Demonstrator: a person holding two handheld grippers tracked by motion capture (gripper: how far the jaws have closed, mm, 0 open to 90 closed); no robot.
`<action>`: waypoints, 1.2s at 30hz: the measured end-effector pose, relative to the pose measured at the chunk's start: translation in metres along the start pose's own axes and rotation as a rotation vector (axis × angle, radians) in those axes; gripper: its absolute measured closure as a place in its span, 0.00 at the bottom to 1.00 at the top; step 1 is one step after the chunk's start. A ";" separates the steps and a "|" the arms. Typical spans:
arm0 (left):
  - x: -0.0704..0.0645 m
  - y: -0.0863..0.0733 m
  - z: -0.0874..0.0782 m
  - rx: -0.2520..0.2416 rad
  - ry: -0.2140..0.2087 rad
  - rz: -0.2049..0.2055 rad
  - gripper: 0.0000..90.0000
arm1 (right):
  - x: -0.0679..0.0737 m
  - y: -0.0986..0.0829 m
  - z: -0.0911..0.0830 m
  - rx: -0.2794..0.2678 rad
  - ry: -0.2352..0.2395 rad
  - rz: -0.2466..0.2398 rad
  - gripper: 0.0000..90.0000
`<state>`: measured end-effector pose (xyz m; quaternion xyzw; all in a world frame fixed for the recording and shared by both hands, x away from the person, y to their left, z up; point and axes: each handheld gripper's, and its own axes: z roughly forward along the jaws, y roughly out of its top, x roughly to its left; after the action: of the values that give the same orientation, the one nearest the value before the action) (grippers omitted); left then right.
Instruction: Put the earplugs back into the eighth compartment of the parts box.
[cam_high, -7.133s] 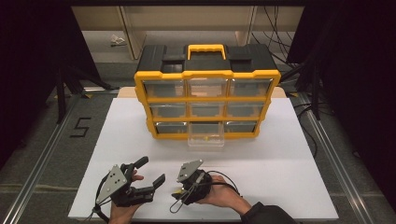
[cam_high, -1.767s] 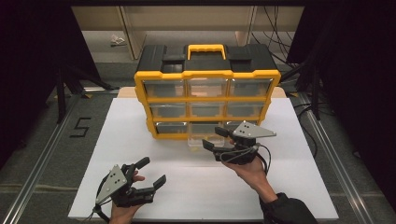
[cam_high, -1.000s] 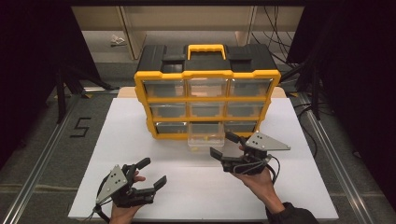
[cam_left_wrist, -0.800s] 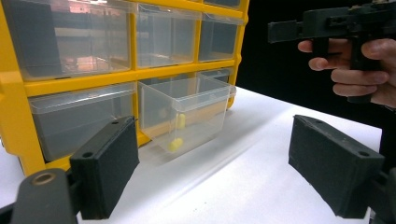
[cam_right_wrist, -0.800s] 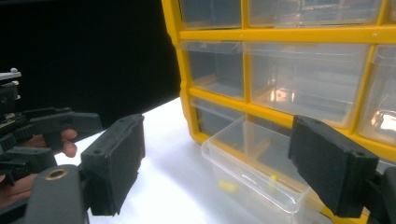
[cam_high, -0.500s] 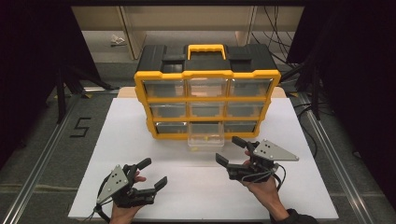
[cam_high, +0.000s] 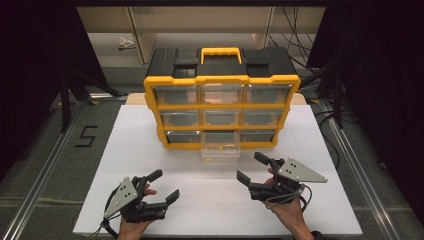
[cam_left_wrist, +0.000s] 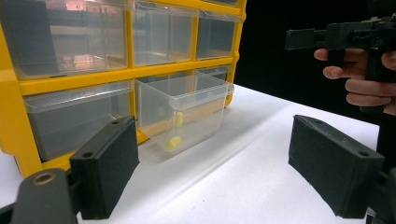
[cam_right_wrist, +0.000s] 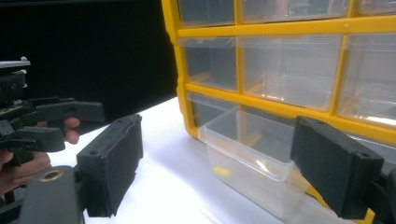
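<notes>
**Open drawer, both grippers empty**

On the white table stands the yellow organizer. Its bottom-middle clear drawer is pulled out (a small yellow piece lies inside). The right gripper, near the drawer, has jaws wide apart, holding nothing. The left gripper likewise gapes empty, well apart.

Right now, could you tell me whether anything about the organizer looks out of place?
One thing: the bottom middle drawer of the yellow organizer is pulled out while the others sit flush. A small yellow piece lies inside. Nothing looks spilled or damaged.
</notes>
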<state>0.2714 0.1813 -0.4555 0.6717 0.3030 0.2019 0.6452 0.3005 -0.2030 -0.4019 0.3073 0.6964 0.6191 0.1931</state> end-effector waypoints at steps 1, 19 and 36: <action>0.000 0.000 0.000 0.001 0.000 0.000 0.17 | 0.000 -0.001 0.000 -0.002 -0.002 -0.001 0.20; -0.001 0.000 0.000 0.002 -0.008 0.000 0.17 | 0.003 -0.016 -0.015 0.001 -0.021 -0.023 0.20; -0.004 -0.001 0.001 0.026 -0.008 0.032 0.17 | 0.004 -0.032 -0.031 0.018 -0.034 -0.003 0.20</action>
<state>0.2685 0.1780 -0.4563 0.6855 0.2922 0.2058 0.6344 0.2714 -0.2252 -0.4281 0.3184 0.6992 0.6071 0.2030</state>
